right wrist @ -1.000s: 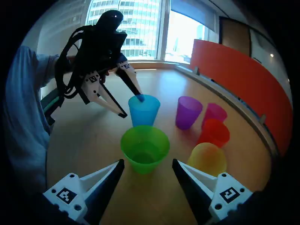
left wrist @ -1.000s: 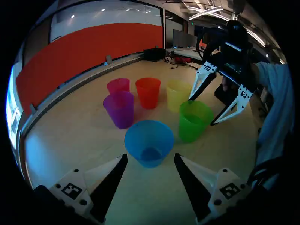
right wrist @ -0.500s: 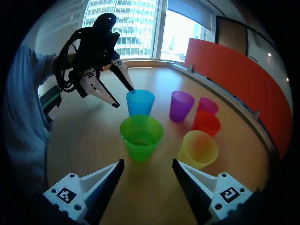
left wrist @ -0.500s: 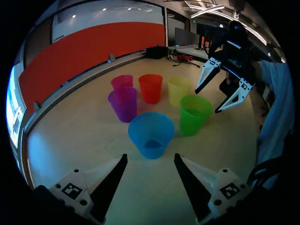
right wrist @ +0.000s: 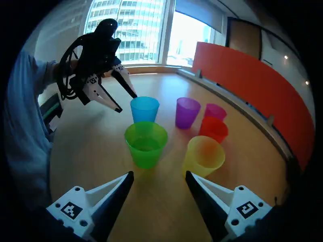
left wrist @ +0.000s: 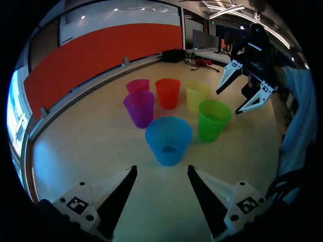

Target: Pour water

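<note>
Hovering with fingers wide and empty, left gripper (left wrist: 161,166) faces the blue cup (left wrist: 168,139), right gripper (right wrist: 158,172) the green cup (right wrist: 146,143); grasping one probably comes next.

light: bright windows (right wrist: 161,32), ceiling strips (left wrist: 226,9) | glare: windows blown out | edges: fisheye-bent, dim

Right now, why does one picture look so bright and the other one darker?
The right gripper view faces sunlit windows that glare white; the left gripper view faces an orange wall, dimmer and bluish; both curve straight edges.
</note>
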The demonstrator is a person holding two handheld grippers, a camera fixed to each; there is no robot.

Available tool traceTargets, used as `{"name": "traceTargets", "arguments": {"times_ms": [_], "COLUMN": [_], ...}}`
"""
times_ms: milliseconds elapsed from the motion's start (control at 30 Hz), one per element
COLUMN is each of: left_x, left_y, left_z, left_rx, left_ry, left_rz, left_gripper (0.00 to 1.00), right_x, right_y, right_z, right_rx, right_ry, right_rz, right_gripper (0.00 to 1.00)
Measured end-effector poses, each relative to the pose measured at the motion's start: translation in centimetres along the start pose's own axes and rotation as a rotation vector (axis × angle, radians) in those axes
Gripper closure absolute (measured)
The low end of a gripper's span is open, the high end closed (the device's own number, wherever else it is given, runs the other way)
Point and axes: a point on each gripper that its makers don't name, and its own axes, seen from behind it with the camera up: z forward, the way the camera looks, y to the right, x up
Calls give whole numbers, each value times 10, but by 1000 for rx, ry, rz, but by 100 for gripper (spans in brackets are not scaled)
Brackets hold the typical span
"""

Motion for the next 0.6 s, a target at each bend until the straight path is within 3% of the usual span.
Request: {"name": "traceTargets", "arguments": {"times_ms": [600], "left_x": [6], "left_y": [-32], "left_z": [-22], "left_rx": [144], "left_ry": [79], "left_rz": [-80], "left_gripper": [7], "right_x": [4], "right_y": [29], "right_z": [-30], "right_rx": [-128], "right_ry": [71], "right_rz": [93], "right_gripper": [0]}}
